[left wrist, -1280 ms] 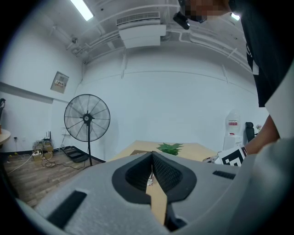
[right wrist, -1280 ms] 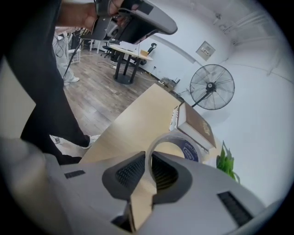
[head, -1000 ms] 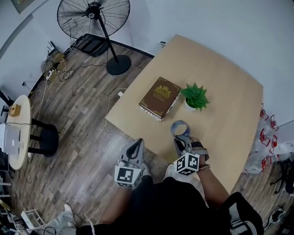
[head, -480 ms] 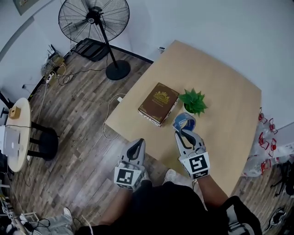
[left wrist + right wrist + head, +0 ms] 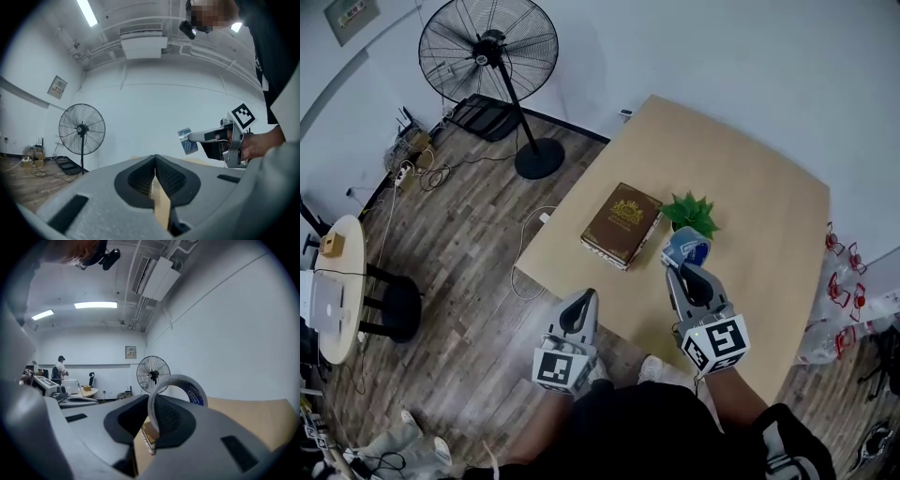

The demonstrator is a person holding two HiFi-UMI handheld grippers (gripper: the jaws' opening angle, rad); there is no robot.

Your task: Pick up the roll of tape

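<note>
Right hand-held gripper (image 5: 682, 270) is clenched on the tape (image 5: 686, 248), with its jaws pinching one side of the ring's wall. In the right gripper view the ring stands upright on edge between the pads. Its pale outer face curves up and over to about 2 o'clock of the jaws, and blue print shows on its inner side. In the left gripper view the tape is in the air, clear of the worktop (image 5: 750, 178), at the tip of the level right hand-held gripper.

From the head view the tape sits at about 6 o'clock of a small green plant (image 5: 689, 214) in a white pot. It is at about 4 o'clock of a brown book (image 5: 622, 223) with gold ornament on its cover. Book and plant rest side by side on the pale wood worktop, the plant at 3 o'clock of the book.

Left hand-held gripper (image 5: 579, 302) is at 9 o'clock of the right one, over the wood floor (image 5: 459, 244) just off the worktop's near edge. Its jaws are pressed together with nothing between them. A standing fan (image 5: 487, 47) is on the floor at about 10 o'clock of the worktop.
</note>
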